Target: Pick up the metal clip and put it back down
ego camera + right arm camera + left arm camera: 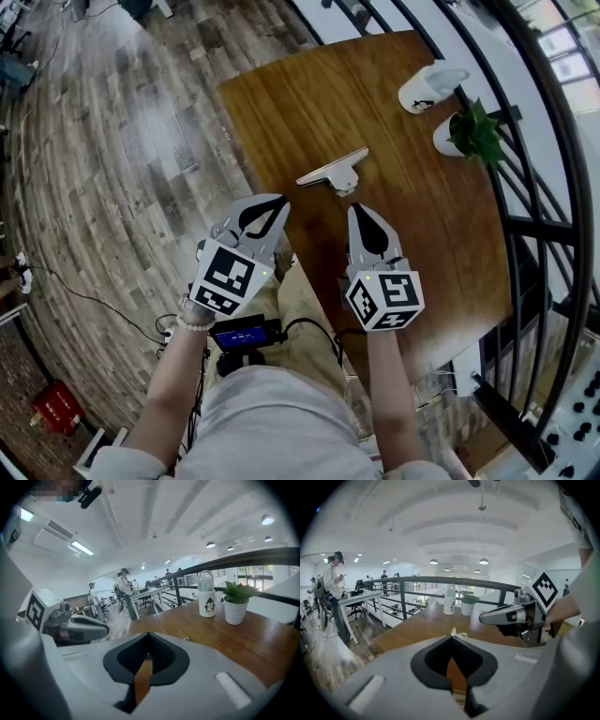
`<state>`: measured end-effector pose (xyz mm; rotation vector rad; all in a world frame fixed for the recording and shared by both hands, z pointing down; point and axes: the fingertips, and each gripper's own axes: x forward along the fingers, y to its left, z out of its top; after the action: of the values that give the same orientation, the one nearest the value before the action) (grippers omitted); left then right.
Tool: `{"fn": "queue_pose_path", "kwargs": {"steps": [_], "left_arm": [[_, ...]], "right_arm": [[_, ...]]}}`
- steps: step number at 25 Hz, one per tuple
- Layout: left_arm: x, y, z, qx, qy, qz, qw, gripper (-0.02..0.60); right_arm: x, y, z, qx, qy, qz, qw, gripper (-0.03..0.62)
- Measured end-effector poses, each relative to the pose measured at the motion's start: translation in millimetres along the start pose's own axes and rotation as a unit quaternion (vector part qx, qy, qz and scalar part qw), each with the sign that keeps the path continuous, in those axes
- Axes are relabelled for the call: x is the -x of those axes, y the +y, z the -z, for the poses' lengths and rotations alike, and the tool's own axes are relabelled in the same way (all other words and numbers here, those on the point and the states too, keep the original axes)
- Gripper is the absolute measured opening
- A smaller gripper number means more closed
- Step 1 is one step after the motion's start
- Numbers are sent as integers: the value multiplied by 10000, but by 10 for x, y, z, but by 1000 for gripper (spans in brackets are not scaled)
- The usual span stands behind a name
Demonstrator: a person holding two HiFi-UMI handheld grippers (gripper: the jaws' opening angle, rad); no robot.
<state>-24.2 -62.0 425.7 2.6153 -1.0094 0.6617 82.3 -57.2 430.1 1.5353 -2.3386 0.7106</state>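
The metal clip (333,170), a silver binder-style clip with a long flat bar, lies on the brown wooden table (422,216), clear of both grippers. My left gripper (280,201) hovers shut just near-left of it, nothing between its fingers. My right gripper (356,209) is shut too and empty, just on the near side of the clip. In the left gripper view the shut left gripper (451,633) hides most of the clip (460,634), and the right gripper (501,616) shows at the right. The right gripper view shows its shut tips (149,634) over the table.
A white bottle with a penguin print (427,88) and a small potted plant (472,134) stand at the table's far right, by a black railing (539,141). The table's near-left edge (248,150) drops to a wood floor. Desks and people are far off.
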Motion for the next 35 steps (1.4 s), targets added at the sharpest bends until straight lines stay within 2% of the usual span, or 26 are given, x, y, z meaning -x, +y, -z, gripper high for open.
{"fn": "queue_pose_path", "kwargs": {"steps": [8,12,19,25,35], "left_arm": [[238,-113,-226,-217,-214,12,9995,0],[378,-165,-317,-303,-299,43,9991,0],[657,-221,-576,-424,-637,-36,9971,0],[847,-322,-758,-515,-930,-61,9943,0],[1081,-428,-647,-414,-959,-9,9945,0]], "right_arm": [[314,222,-233,532,-239,-141,9982,9],[470,344,-420,620,-547,-281,9962,9],[705,589,-696,876,-869,-422,9915,9],[891,701,-769,1096,-992,-415,9882,9],[1117,782,-802,1272,-1078,-283,9856,9]]}}
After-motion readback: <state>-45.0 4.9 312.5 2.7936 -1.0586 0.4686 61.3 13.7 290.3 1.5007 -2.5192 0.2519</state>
